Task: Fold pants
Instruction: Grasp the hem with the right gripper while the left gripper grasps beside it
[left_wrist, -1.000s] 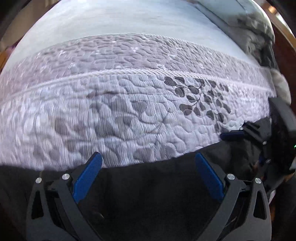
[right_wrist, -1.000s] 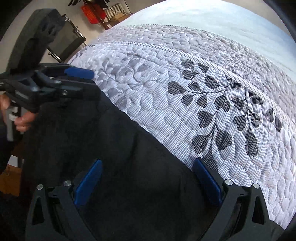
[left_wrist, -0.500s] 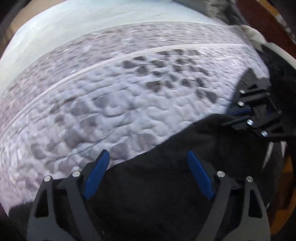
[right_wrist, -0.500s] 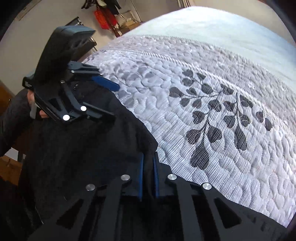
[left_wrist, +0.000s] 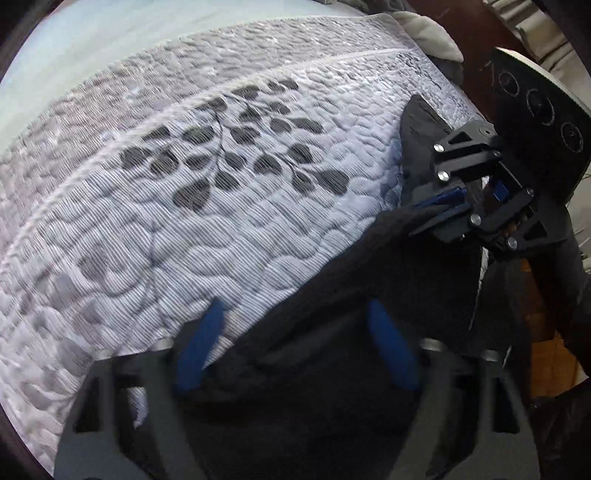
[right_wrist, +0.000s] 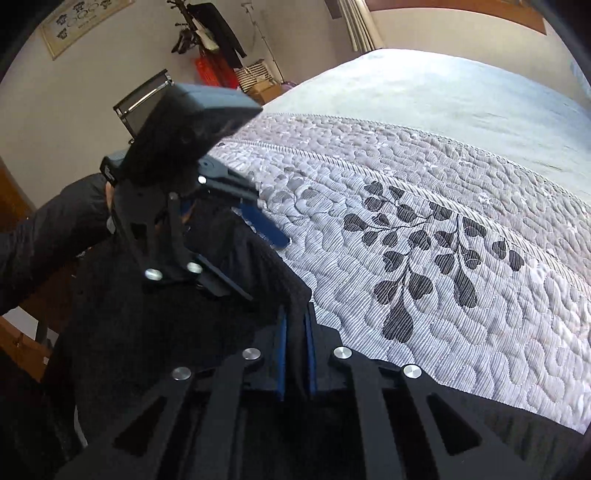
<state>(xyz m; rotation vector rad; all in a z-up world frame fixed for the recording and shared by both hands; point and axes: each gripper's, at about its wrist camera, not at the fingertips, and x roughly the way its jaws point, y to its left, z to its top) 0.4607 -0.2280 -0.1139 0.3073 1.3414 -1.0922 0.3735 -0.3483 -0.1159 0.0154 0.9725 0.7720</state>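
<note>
Pants (left_wrist: 332, 369) lie at the near edge of the quilted mattress (left_wrist: 221, 221). Right gripper (right_wrist: 294, 354): jaws clamped on a pants fold. Left gripper (left_wrist: 295, 354): jaws closing, pants between them, pads not yet pressing.

Support: bed (right_wrist: 461, 110) — quilted mattress (left_wrist: 221, 240), grey leaf print, pale sheet on top
On it: black pants (left_wrist: 351, 314) — draped over the near edge
Far end: grey bedding heap (left_wrist: 428, 33)
</note>
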